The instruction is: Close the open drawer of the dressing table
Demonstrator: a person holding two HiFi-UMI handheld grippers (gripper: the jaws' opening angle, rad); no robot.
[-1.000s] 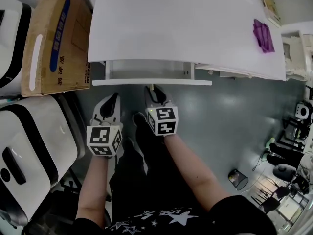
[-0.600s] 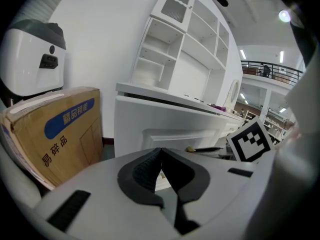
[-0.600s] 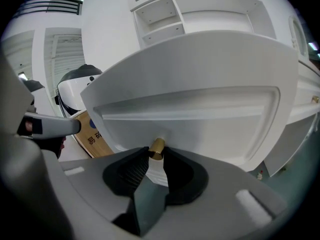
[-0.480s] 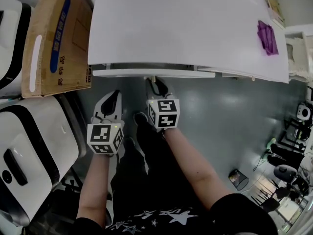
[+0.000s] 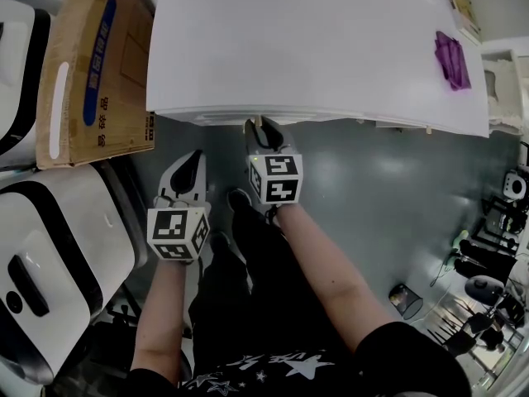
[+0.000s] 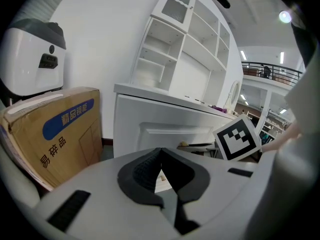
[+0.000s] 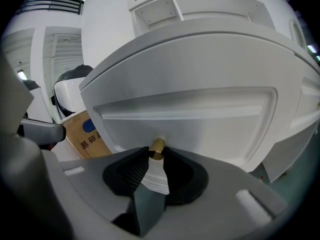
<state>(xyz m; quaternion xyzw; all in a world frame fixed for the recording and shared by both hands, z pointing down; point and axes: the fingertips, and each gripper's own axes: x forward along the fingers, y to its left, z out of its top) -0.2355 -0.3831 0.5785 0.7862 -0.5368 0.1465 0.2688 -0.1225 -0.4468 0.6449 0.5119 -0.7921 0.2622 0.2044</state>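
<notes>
Right claw [image 5: 264, 132], head view, points to twelve o'clock at the drawer [image 5: 248, 117], a thin white edge nearly flush under the tabletop [image 5: 314, 40]; left claw [image 5: 190, 168] at its eight o'clock; left gripper view: jaws pressed together, empty; right gripper view: jaws pinch the white, brass-stemmed knob [image 7: 156, 169], six o'clock on the panelled front.

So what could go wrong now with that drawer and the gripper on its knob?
The right gripper is clamped on the knob of the drawer, which in the head view looks tucked in under the tabletop.
1. If the gripper backs off before its jaws open, it might drag the drawer out.
2. If it pushes hard with the drawer already home, the knob's thin gold neck could be strained, or the jaws might bump the drawer.
</notes>
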